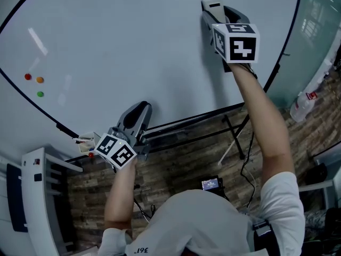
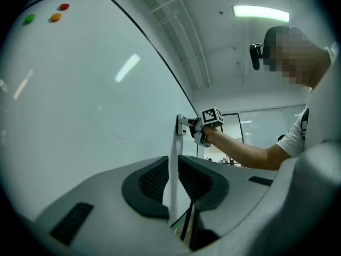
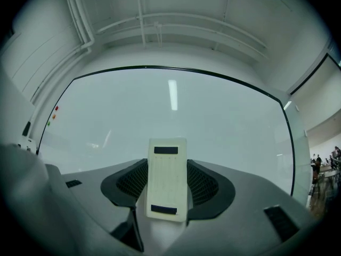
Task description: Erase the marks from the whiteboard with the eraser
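Observation:
The whiteboard (image 1: 133, 41) fills the upper head view and looks almost bare. A faint small mark (image 2: 118, 137) shows in the left gripper view. My right gripper (image 1: 213, 10) is raised high and shut on the cream eraser (image 1: 211, 3), which lies against the board's upper right area. The right gripper view shows the eraser (image 3: 167, 177) upright between the jaws of that gripper (image 3: 167, 181), facing the board (image 3: 176, 121). My left gripper (image 1: 139, 111) hangs by the board's lower edge, shut, holding nothing. From the left gripper (image 2: 171, 183), the eraser (image 2: 179, 125) is seen pressed on the board.
Red (image 1: 27, 77), orange (image 1: 39, 80) and green (image 1: 40, 94) magnets stick at the board's left. A small ledge with markers (image 1: 85, 141) sits at its lower left corner. A white rack (image 1: 42, 196) stands lower left, stand legs (image 1: 234, 137) and a plastic bag (image 1: 303, 103) at right.

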A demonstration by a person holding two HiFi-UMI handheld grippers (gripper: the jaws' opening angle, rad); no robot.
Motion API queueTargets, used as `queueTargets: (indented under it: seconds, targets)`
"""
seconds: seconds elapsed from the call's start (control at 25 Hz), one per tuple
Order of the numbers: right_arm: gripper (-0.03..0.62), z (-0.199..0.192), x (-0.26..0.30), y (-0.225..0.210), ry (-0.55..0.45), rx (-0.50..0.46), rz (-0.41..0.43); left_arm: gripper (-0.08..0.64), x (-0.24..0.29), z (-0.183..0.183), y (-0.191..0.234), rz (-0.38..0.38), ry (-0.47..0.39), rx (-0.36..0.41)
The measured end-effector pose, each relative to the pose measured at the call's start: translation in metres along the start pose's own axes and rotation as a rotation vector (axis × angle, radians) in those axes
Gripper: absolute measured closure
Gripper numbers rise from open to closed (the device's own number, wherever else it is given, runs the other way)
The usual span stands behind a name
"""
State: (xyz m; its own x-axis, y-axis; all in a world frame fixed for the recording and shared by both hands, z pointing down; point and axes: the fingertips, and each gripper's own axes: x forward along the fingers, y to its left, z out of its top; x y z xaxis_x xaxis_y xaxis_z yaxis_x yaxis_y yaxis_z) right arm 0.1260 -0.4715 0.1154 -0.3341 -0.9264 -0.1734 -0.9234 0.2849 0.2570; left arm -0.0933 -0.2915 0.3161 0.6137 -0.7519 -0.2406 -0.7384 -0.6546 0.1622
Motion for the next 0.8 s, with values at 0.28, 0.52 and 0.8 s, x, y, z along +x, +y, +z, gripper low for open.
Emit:
queueTargets:
  seconds: [0.28, 0.52, 0.8]
  targets:
    - [0.344, -0.012, -0.002, -0.034, 0.027, 0.000, -0.018, 0.503, 0.011, -0.006, -0.009, 0.007, 0.003, -0.005]
    - [0.344, -0.015, -0.008, -0.062, 0.039, -0.052, -0.068, 0.505, 0.016, -0.010, -0.020, 0.021, 0.007, -0.005]
    - [0.344, -0.012, -0.036, -0.105, -0.011, 0.013, -0.092, 0.503, 0.008, -0.005, -0.029, 0.061, -0.016, 0.006]
